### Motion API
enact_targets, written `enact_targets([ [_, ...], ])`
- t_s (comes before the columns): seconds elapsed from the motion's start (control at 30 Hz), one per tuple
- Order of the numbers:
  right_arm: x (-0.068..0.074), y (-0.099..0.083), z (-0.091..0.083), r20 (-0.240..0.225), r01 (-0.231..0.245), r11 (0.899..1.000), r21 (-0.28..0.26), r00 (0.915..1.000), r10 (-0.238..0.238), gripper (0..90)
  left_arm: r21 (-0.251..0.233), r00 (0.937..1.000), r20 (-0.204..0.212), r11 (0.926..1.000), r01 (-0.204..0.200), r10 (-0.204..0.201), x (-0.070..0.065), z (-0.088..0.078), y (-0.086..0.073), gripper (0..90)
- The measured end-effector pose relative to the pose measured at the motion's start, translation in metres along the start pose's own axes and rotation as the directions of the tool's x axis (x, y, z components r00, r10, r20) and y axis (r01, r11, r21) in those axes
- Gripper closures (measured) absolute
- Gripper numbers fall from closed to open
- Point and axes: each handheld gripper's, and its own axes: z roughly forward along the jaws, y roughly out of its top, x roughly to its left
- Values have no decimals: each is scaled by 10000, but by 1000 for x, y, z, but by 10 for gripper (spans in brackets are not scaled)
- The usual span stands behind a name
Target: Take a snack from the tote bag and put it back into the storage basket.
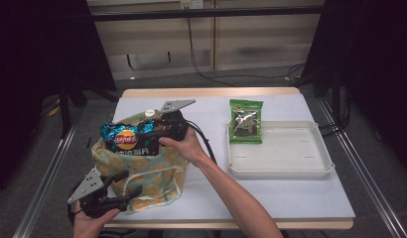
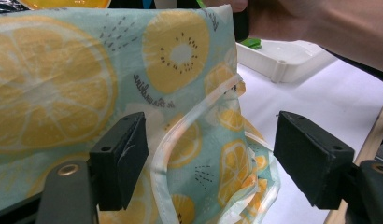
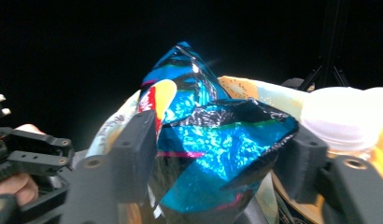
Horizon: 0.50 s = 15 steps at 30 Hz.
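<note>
A lemon-print tote bag (image 1: 147, 173) (image 2: 54, 84) stands on the left of the white table. A shiny blue chips bag (image 1: 126, 139) (image 3: 203, 140) sticks out of its mouth. My right gripper (image 1: 154, 134) (image 3: 222, 154) reaches in from the right, its jaws shut on the chips bag's crumpled end. My left gripper (image 1: 128, 183) (image 2: 210, 154) sits at the tote's near lower corner. Its jaws stand wide apart, with the pale strap (image 2: 180, 130) and loose fabric between them, unpressed. A white bottle cap (image 1: 150, 113) (image 3: 341, 116) shows at the tote's far rim.
A white tray (image 1: 291, 153) (image 2: 292, 56) lies on the right half of the table. A green snack packet (image 1: 246, 121) rests over its far left rim. The table's wooden front edge (image 1: 231, 224) runs just behind my left hand.
</note>
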Motion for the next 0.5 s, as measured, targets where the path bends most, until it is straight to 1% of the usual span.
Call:
enact_targets([
  [0.03,0,0,1,39,3,10000,-12,10000,-3,466,-57,10000,88,10000,16,-16,0,0,0,257],
  [0.1,0,0,3,58,-151,9999,-76,9999,152,547,-38,10000,69,10000,1,0,0,0,0,257],
  [0.13,0,-1,2,103,-167,9998,-103,9998,168,617,-38,10000,72,10000,2,-2,0,0,0,257],
  [0.17,-1,0,0,-34,-305,9993,-197,9995,305,657,-29,10000,70,10000,4,-4,0,0,0,257],
  [0.2,-1,0,-1,-55,-364,9992,-193,9993,363,688,-30,10000,64,10000,3,-2,0,0,0,257],
  [0.27,1,-1,-1,-68,-310,9995,-114,9995,309,745,-28,10000,75,10000,4,-4,0,0,0,257],
  [0.33,3,-1,-1,-88,-300,9995,-62,9995,299,781,-67,9999,145,10000,4,-3,1,1,0,257],
  [0.4,6,-1,-2,-185,-185,9998,-47,9997,184,850,19,10000,24,10000,-25,25,0,0,0,257],
  [0.43,7,0,-2,-159,-151,9999,-56,9998,150,877,9,10000,28,10000,-30,30,0,0,0,257],
  [0.47,9,0,-3,-203,-91,9999,-66,9998,90,883,12,10000,29,10000,-26,26,0,0,0,257],
  [0.5,10,1,-3,-253,-74,9999,-96,9997,72,887,-59,9999,147,10000,1,0,1,1,0,257],
])
